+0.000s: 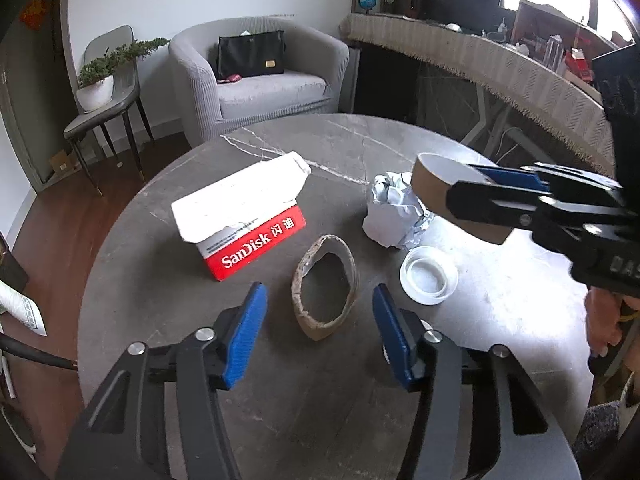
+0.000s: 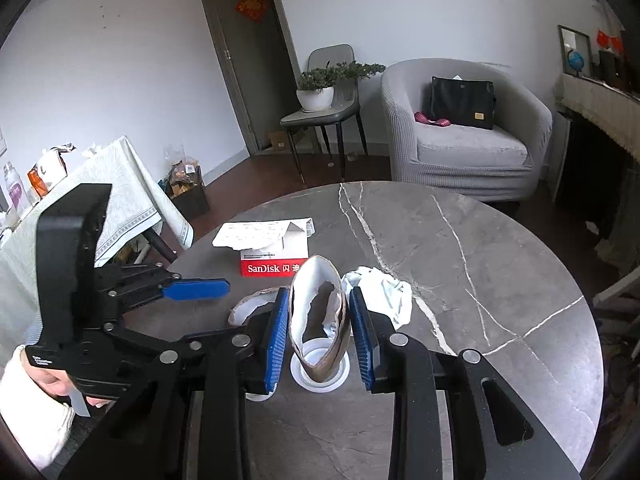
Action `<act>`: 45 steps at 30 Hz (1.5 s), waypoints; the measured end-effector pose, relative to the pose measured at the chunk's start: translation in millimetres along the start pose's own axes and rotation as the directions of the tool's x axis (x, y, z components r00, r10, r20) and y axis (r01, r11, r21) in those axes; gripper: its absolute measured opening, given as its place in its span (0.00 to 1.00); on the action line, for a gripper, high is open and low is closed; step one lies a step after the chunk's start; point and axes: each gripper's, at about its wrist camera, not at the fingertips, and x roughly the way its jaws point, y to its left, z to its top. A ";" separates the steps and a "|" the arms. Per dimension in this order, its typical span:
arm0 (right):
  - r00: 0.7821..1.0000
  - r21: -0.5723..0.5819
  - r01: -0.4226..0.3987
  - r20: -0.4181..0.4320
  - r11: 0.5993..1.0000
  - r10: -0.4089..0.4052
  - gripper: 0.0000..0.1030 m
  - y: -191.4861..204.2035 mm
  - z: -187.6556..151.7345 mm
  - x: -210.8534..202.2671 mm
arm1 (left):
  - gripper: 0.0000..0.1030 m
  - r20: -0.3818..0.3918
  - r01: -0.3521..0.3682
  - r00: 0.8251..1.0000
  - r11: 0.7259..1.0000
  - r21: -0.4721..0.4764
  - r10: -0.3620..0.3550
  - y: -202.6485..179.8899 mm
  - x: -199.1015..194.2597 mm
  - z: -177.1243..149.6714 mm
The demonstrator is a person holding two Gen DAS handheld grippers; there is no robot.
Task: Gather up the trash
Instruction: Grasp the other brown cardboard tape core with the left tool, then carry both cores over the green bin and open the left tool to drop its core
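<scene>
Aloft, cardboard ring (image 2: 318, 314) squeezed in right gripper (image 2: 319, 334)

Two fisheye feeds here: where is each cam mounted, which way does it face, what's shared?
Left wrist: on the left tool, open, looking across the round table toward the armchair; the flattened cardboard ring lies ahead; the right tool enters at right.
Right wrist: on the right tool, shut on the cardboard roll, facing the door; the left tool and hand show at left.
Shared: SanDisk box, crumpled paper, tape ring, armchair.
</scene>
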 end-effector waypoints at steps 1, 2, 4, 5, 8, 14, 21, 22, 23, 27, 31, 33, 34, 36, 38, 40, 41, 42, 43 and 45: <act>1.000 -0.001 0.001 -0.001 1.000 -0.001 0.30 0.5 -0.5 -0.9 | 0.55 -0.006 -0.003 1.000 1.000 0.001 0.003 -0.7 2.5 0.6; 1.000 -0.002 0.003 0.000 1.000 -0.003 0.30 -0.2 -0.4 -1.8 | 0.54 -0.013 -0.007 1.000 1.000 0.000 0.007 -1.3 5.4 0.8; 1.000 0.005 0.005 0.006 1.000 -0.005 0.30 -1.8 0.6 -3.6 | 0.50 -0.025 -0.003 1.000 1.000 -0.007 0.003 -2.1 10.3 1.5; 1.000 0.007 0.004 0.006 1.000 -0.004 0.30 -2.9 0.4 -3.9 | 0.47 -0.032 0.002 0.999 1.000 -0.005 -0.002 -2.7 12.4 2.1; 1.000 0.004 0.011 -0.001 1.000 -0.011 0.30 -3.2 -0.9 -3.6 | 0.36 -0.034 -0.006 0.999 1.000 -0.002 0.006 -3.4 14.0 1.5; 1.000 0.006 0.023 -0.002 1.000 -0.023 0.30 4.6 -3.0 -7.8 | 0.34 -0.004 0.008 1.000 1.000 -0.023 -0.009 -7.1 3.6 -0.6; 0.999 0.000 0.035 -0.009 0.999 -0.035 0.30 17.0 -11.2 -7.5 | 0.34 0.054 -0.015 0.998 0.997 -0.069 0.019 0.2 -23.6 -13.8; 0.999 0.001 0.034 -0.012 0.999 -0.034 0.30 21.0 -13.3 -6.5 | 0.34 0.063 -0.018 0.998 0.997 -0.075 0.023 1.9 -28.5 -17.1; 0.999 -0.001 0.032 -0.013 0.999 -0.032 0.30 24.9 -14.9 -6.2 | 0.34 0.071 -0.021 0.997 0.997 -0.080 0.027 3.5 -33.1 -20.7; 1.000 -0.013 0.025 -0.008 1.000 -0.025 0.30 43.9 -21.5 -6.9 | 0.34 0.084 -0.041 0.995 0.994 -0.104 0.049 14.4 -52.4 -37.6; 1.000 -0.034 0.019 -0.021 0.999 -0.020 0.30 66.5 -32.1 -4.0 | 0.34 0.091 -0.071 0.992 0.990 -0.123 0.082 22.1 -72.2 -51.2; 1.000 -0.039 0.015 -0.024 0.999 -0.016 0.30 74.9 -36.5 -3.7 | 0.34 0.100 -0.084 0.990 0.988 -0.132 0.098 24.6 -82.8 -60.7; 1.000 -0.040 0.010 -0.025 0.999 -0.011 0.30 79.9 -39.3 -3.8 | 0.34 0.101 -0.091 0.989 0.987 -0.135 0.105 25.9 -86.7 -64.0; 1.000 -0.044 0.003 -0.022 0.999 -0.004 0.30 88.9 -43.1 -5.2 | 0.34 0.100 -0.096 0.989 0.984 -0.147 0.111 29.0 -93.7 -69.7; 1.000 -0.045 -0.006 -0.018 0.999 0.005 0.30 97.4 -46.0 -7.2 | 0.34 0.106 -0.103 0.987 0.982 -0.157 0.121 32.6 -103.1 -78.6; 1.000 -0.052 -0.013 -0.016 0.999 0.013 0.30 105.7 -48.6 -8.3 | 0.34 0.113 -0.115 0.984 0.978 -0.172 0.135 37.3 -111.1 -84.7; 1.000 -0.054 -0.018 -0.013 0.998 0.017 0.30 110.4 -49.9 -8.7 | 0.34 0.118 -0.117 0.983 0.977 -0.180 0.140 39.3 -114.6 -86.7; 1.000 -0.057 -0.023 -0.010 0.998 0.022 0.30 115.1 -50.8 -9.1 | 0.34 0.125 -0.124 0.981 0.974 -0.189 0.149 42.0 -119.7 -89.8; 1.000 -0.060 -0.027 -0.007 0.998 0.027 0.30 119.1 -51.1 -9.5 | 0.34 0.130 -0.132 0.979 0.972 -0.195 0.159 45.2 -124.5 -92.0; 0.999 -0.065 -0.037 0.000 0.997 0.037 0.30 126.4 -51.1 -8.8 | 0.34 0.142 -0.155 0.972 0.965 -0.210 0.187 53.3 -133.6 -97.2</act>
